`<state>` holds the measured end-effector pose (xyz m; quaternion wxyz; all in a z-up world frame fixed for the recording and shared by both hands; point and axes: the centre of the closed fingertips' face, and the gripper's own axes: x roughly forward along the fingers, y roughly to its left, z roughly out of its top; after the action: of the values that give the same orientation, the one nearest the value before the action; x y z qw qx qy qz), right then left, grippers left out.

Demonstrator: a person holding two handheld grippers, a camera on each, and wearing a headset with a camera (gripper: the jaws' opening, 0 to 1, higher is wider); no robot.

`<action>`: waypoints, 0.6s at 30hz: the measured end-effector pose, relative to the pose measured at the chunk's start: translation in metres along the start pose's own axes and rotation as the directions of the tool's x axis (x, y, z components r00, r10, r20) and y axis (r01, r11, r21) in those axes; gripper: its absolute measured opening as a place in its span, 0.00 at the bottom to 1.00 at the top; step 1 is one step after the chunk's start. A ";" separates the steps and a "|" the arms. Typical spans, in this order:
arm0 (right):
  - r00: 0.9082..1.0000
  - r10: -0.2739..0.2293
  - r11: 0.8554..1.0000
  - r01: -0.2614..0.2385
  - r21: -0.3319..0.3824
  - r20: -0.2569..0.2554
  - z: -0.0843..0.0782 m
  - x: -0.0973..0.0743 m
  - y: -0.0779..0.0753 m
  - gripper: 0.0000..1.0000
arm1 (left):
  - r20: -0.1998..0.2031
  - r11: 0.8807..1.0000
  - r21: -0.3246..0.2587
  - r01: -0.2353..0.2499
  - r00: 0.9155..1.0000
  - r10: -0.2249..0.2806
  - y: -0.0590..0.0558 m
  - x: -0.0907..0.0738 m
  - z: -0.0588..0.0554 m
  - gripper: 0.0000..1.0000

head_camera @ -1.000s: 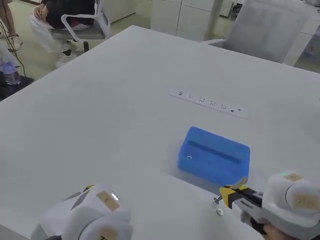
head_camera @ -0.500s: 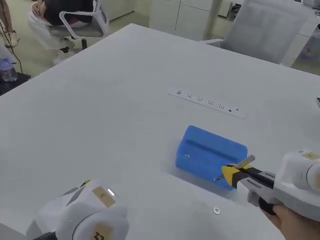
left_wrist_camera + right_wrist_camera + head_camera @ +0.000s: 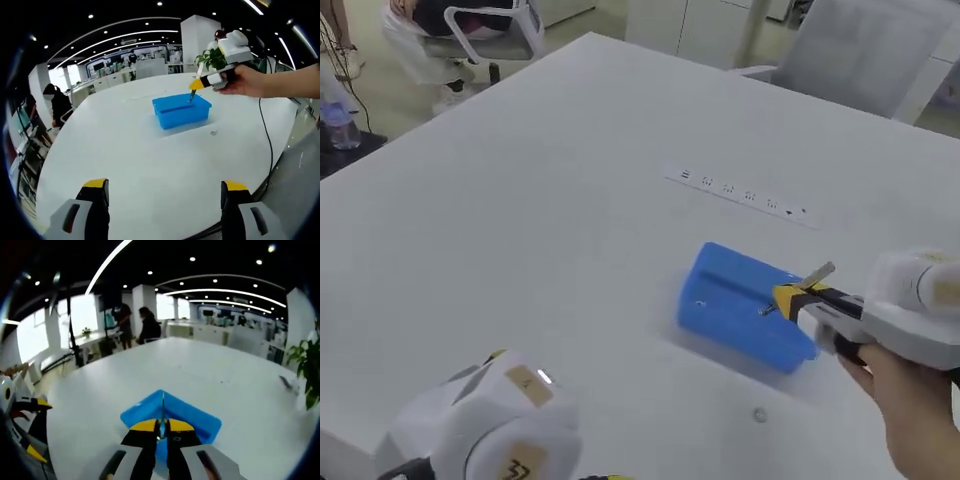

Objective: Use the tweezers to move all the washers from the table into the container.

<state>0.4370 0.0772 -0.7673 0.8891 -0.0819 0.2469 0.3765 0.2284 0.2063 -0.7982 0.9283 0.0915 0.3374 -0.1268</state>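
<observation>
The left gripper [image 3: 164, 185], low in its own view, stands wide apart and empty. Mid-right in the head view, the right gripper [image 3: 789, 298] pinches the tweezers [image 3: 768, 309], tips over the blue container [image 3: 720, 300]. A washer [image 3: 759, 415] lies on the table [image 3: 570, 200] at lower right, well apart from the tips.

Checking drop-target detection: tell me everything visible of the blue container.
The container is a blue, plastic-looking rectangular tub, open on top, with low walls and a ridge running across its inside. It sits flat on the white table. A small pale speck inside near one corner may be a washer; it is too small to be sure. The tweezers, clamped in the right gripper, point down over its opening; contact cannot be told. One washer lies on the table beside it, apart.
</observation>
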 end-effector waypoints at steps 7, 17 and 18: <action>0.997 0.002 1.000 -0.004 -0.026 -0.071 -0.025 0.017 -0.001 0.03 | -0.007 1.000 -0.001 0.004 1.000 -0.004 -0.001 0.001 -0.001 0.94; 0.993 -0.013 0.999 0.009 -0.034 -0.113 -0.042 0.027 -0.007 0.03 | -0.022 1.000 0.005 0.004 1.000 -0.004 -0.001 0.002 -0.003 0.94; 0.993 -0.013 0.999 0.009 -0.035 -0.116 -0.043 0.028 -0.008 0.03 | -0.024 1.000 0.005 0.004 1.000 -0.004 -0.001 0.002 -0.004 0.94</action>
<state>0.4430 0.0750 -0.8188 0.8738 -0.1203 0.2910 0.3705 0.2270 0.2060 -0.8024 0.9237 0.0949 0.3484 -0.1284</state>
